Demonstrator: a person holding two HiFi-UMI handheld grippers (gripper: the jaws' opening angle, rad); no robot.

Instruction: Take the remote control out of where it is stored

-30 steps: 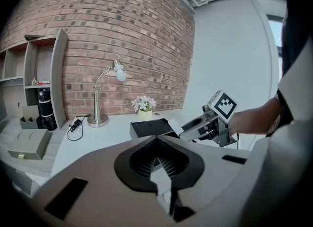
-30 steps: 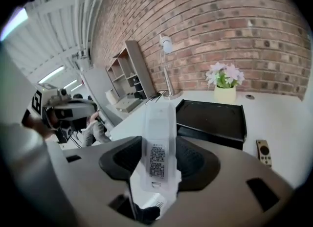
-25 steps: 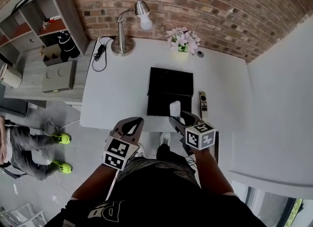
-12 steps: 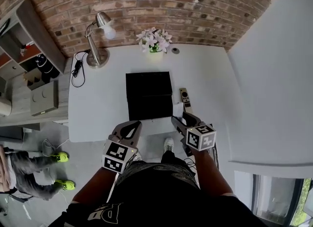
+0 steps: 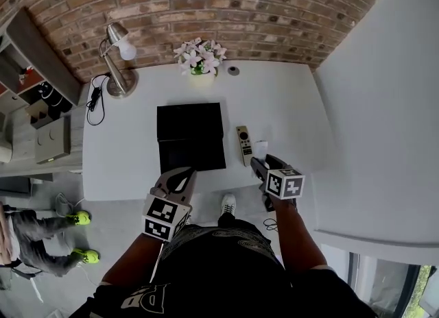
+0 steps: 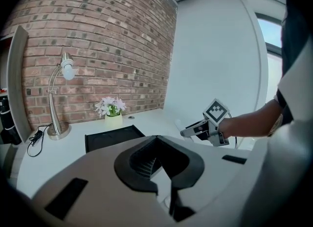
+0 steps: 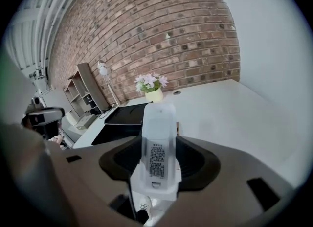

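Observation:
A white remote control point(image 7: 158, 145) with a printed label sticks forward from my right gripper point(image 7: 159, 123), which is shut on it. In the head view that gripper point(image 5: 261, 160) holds the white remote point(image 5: 261, 149) low over the white table point(image 5: 288, 111), just right of a dark remote point(image 5: 243, 144) lying flat. A black open box point(image 5: 191, 137) sits left of the dark remote. My left gripper point(image 5: 184, 173) hovers at the table's front edge before the box, its jaw tips together with nothing between them point(image 6: 156, 140).
A desk lamp point(image 5: 116, 59) and its cable point(image 5: 92, 97) stand at the table's back left. A flower pot point(image 5: 199, 56) sits by the brick wall. Shelving point(image 5: 38, 107) is further left. A seated person's legs point(image 5: 41, 241) show on the floor.
My right gripper has carried the white remote from over the box's front edge rightward to beside the dark remote. The left gripper has drifted along the table's front edge, still with nothing in it.

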